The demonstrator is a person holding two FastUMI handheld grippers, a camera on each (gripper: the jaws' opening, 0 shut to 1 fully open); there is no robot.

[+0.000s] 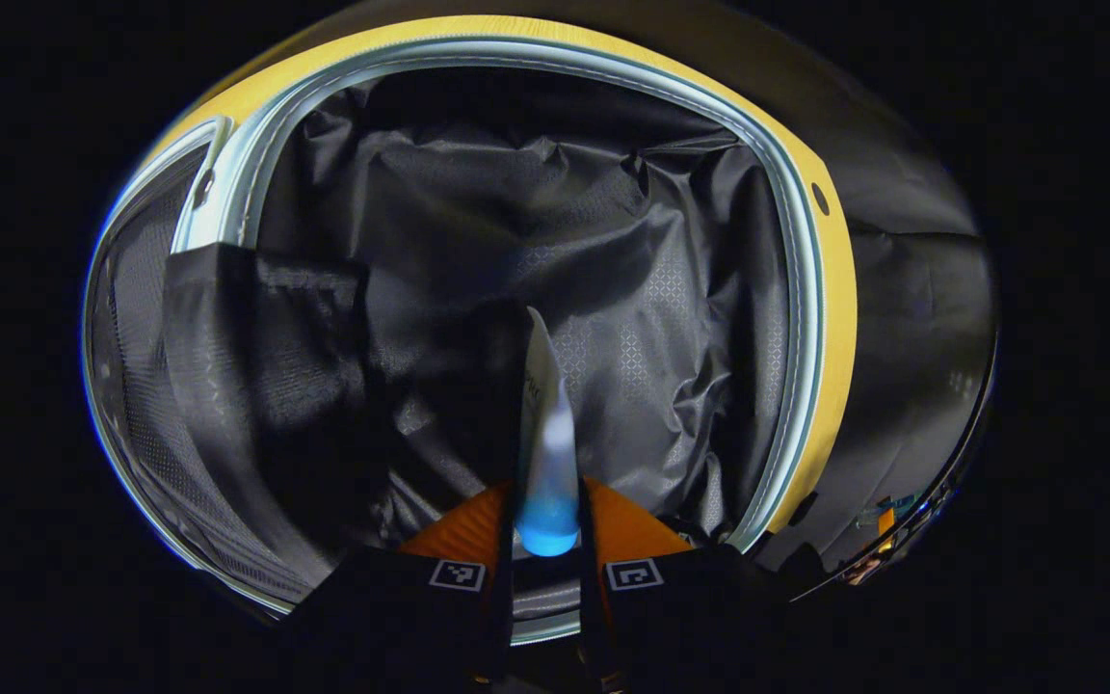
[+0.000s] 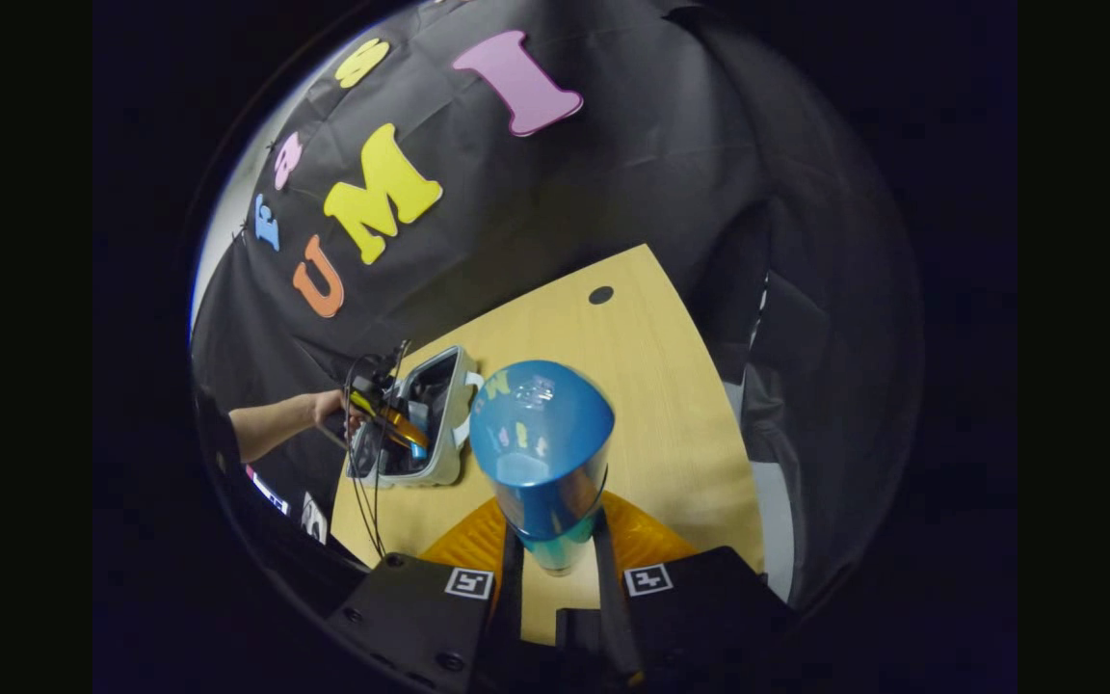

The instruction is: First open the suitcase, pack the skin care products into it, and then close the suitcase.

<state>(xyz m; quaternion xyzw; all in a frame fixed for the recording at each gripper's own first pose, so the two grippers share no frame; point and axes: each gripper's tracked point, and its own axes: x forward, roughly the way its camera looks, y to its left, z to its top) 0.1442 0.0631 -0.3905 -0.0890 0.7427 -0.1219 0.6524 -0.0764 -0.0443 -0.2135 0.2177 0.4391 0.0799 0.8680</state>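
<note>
Left gripper view — tube [image 1: 547, 453] clamped over open suitcase [image 1: 806, 289].

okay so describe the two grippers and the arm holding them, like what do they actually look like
Each gripper, the left gripper and the right gripper, has a dark blocky body carrying two square black-and-white markers, with an orange section behind the fingers. In the right gripper view, black cables hang from the left gripper; the person's forearm is bare, with a dark sleeve higher up.

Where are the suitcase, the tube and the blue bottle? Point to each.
suitcase [image 1: 810, 318]: left gripper view, on its light zipper rim.
tube [image 1: 547, 453]: left gripper view, on its flat body above the cap.
blue bottle [image 2: 541, 424]: right gripper view, on its wide end.
</note>
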